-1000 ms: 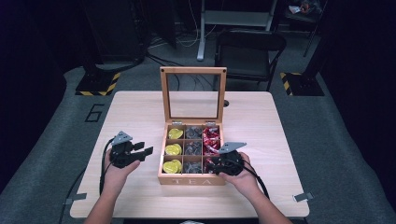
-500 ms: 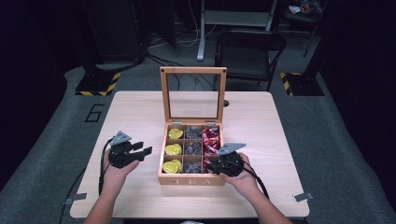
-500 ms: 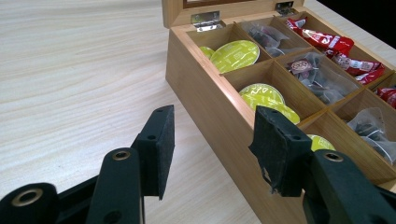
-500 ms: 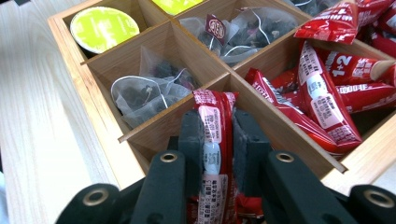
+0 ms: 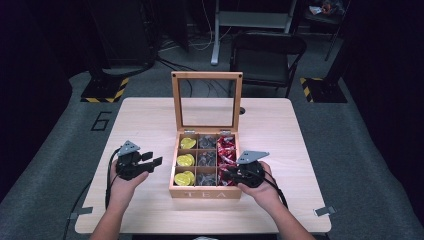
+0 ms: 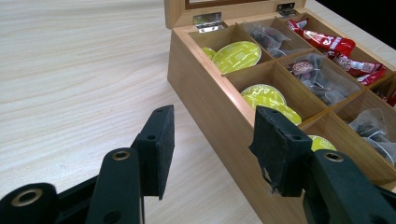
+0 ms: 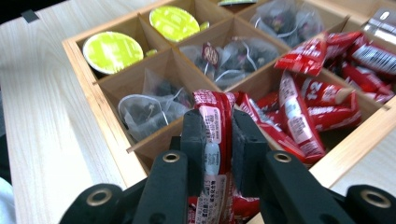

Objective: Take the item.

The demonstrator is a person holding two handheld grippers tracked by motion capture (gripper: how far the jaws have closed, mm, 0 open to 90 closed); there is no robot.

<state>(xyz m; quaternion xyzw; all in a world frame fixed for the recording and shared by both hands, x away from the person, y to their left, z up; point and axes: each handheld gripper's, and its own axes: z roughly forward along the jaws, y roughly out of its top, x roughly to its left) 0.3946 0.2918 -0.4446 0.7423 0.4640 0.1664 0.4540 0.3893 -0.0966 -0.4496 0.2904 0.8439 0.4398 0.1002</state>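
A red sachet (image 7: 212,140) stands pinched between the pads of the right claw (image 7: 217,135), in the near right compartment of the wooden tea box (image 5: 205,192), among other red sachets (image 7: 322,93). The jaws have just been closing and now press on the packet from both sides. To do the lift well, I judge it best to draw straight up, clear of the divider, so the neighbouring sachets are not dragged along. The left claw (image 6: 210,140) hangs spread and empty just beside the box's left wall. Yellow-green capsules (image 5: 186,161) fill the left column, mesh tea bags (image 5: 206,159) the middle. The box's glass lid (image 5: 207,102) stands upright on the pale wooden worktop (image 5: 280,130). Beyond it are a dark chair (image 5: 267,50) and a grey floor.
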